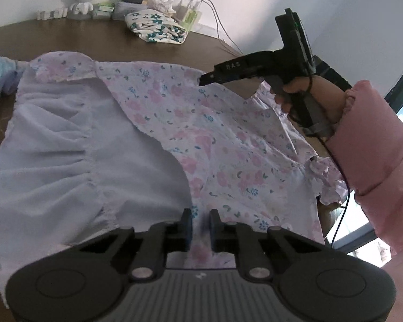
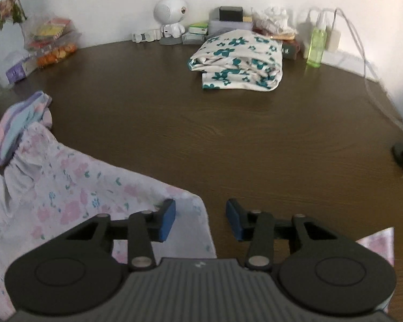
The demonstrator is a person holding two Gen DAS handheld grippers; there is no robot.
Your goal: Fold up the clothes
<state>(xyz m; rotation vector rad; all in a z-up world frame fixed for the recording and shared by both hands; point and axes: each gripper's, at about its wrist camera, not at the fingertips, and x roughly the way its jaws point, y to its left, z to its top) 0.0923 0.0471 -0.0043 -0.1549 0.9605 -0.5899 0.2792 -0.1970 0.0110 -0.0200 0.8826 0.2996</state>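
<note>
A pink floral garment (image 1: 215, 145) with a pale lining (image 1: 67, 155) lies spread on the dark wooden table (image 2: 241, 134), its floral side folded back over the lining. My left gripper (image 1: 200, 228) is nearly shut, with a fold of the floral cloth between its blue pads. My right gripper (image 2: 200, 221) is open and empty, just above the garment's far corner (image 2: 190, 201). In the left wrist view the right gripper (image 1: 204, 79) hovers over that far edge, held by a hand in a pink sleeve.
A folded white garment with teal flowers (image 2: 239, 61) lies at the back of the table. A pastel garment (image 2: 16, 131) lies at the left. A white robot toy (image 2: 170, 17), boxes, a green bottle (image 2: 316, 44), snack bags (image 2: 51, 40) and cables line the wall.
</note>
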